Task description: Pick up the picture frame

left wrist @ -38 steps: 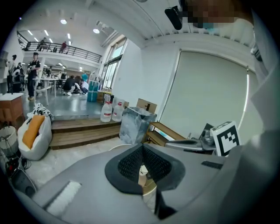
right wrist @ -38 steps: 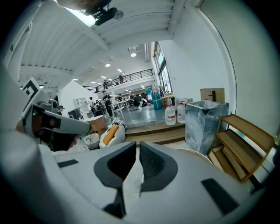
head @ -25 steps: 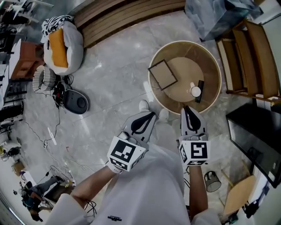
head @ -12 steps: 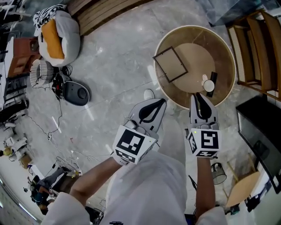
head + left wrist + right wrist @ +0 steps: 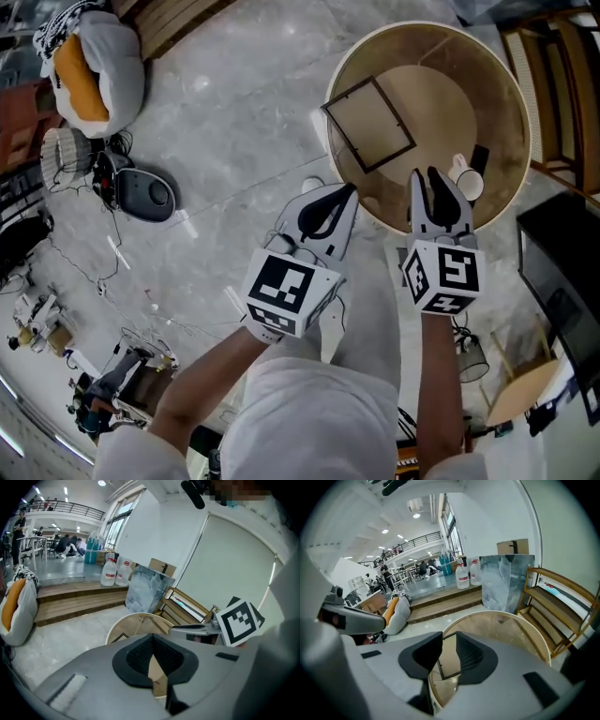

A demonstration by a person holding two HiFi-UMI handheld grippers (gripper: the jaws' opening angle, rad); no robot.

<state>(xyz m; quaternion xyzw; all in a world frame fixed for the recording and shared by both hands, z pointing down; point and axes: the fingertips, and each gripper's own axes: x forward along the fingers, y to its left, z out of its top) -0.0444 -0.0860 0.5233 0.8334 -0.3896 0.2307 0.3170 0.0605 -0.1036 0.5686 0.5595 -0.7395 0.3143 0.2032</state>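
Note:
The picture frame (image 5: pixel 368 125), thin and dark with a tan middle, lies flat on the left part of a round wooden table (image 5: pixel 514 70) with a raised rim. My left gripper (image 5: pixel 349 193) hovers just outside the near rim, below the frame, shut on nothing. My right gripper (image 5: pixel 424 174) reaches over the near rim to the right of the frame, its jaws a little apart and empty. In the right gripper view the frame (image 5: pixel 449 660) shows through the gap of that gripper (image 5: pixel 449 639). In the left gripper view the table (image 5: pixel 136 618) lies beyond the closed gripper (image 5: pixel 152 639).
A white cup (image 5: pixel 466 183) and a black bar-shaped object (image 5: pixel 479 157) sit on the table close to my right gripper. A wooden shelf (image 5: pixel 562 84) and a dark unit (image 5: pixel 562 272) stand right. A white-and-orange cushion (image 5: pixel 89 66), a dark disc (image 5: pixel 145 192) and cables lie left.
Both grippers have come nearer to the table, which now sits larger and closer in view. The right gripper has passed over the rim and its jaws have parted slightly.

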